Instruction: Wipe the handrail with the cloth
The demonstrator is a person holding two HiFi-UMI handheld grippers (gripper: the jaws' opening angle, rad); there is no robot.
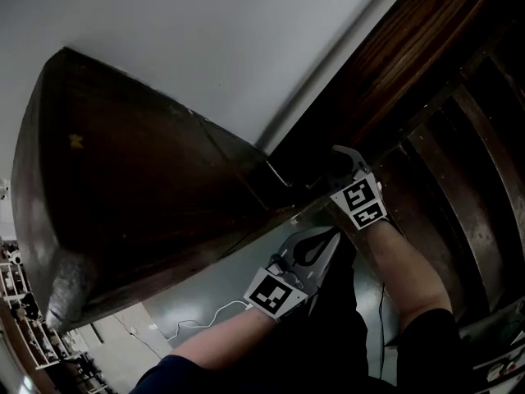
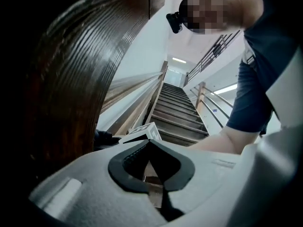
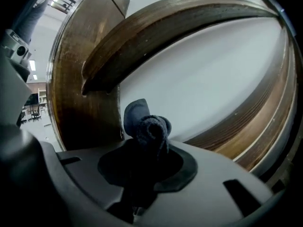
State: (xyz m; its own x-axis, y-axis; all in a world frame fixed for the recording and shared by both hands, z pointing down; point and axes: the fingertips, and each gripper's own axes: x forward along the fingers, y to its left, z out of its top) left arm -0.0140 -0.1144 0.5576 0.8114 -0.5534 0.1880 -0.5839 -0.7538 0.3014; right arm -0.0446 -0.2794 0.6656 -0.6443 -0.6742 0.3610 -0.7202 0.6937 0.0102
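White wall behind dark handrail point(image 1: 148, 187), right tongs point(image 1: 347, 158) clamped on cloth point(image 3: 149, 129) near its edge, left tongs point(image 2: 149, 144) closed, empty

Two grippers, left point(image 1: 328, 238) and right point(image 1: 343, 154), one cloth point(image 3: 147, 129), one handrail point(image 1: 148, 187), one staircase point(image 2: 177, 110).

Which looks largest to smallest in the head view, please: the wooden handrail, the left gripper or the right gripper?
1. wooden handrail, by far.
2. left gripper.
3. right gripper, slightly smaller, perhaps only because it is farther away.
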